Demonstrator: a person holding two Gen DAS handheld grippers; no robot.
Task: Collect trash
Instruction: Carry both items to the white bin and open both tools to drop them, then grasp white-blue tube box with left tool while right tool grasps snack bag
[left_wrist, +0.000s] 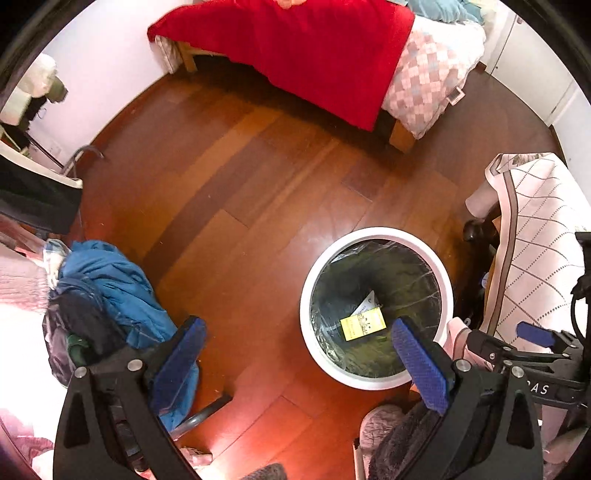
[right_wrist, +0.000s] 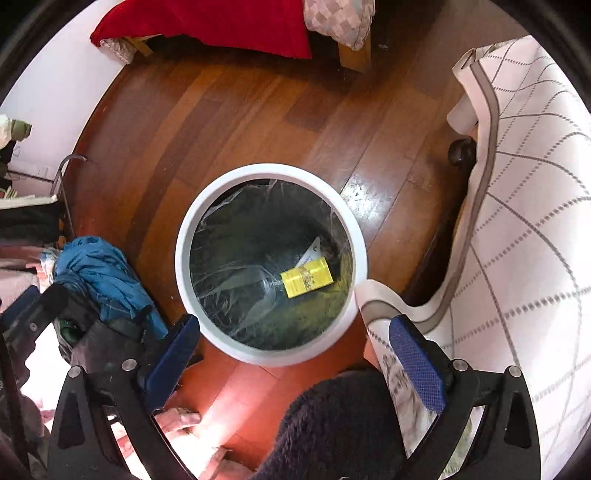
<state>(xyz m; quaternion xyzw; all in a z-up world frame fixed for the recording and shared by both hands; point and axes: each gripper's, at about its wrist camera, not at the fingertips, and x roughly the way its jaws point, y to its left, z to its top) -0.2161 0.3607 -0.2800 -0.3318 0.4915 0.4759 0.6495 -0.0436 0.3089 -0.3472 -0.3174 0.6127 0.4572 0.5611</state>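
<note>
I see a white-rimmed bin (right_wrist: 271, 360) lined with a dark, glossy bag; inside, at about three o'clock, lies a yellow packet (right_wrist: 307, 277) beside a white paper scrap (right_wrist: 310, 253). My grippers' pads (right_wrist: 415, 367) are blue on black frames. At twelve o'clock hangs a red blanket (left_wrist: 295, 48); at nine, blue clothing (left_wrist: 122, 284). The floor (left_wrist: 236, 192) is reddish-brown wood.
</note>
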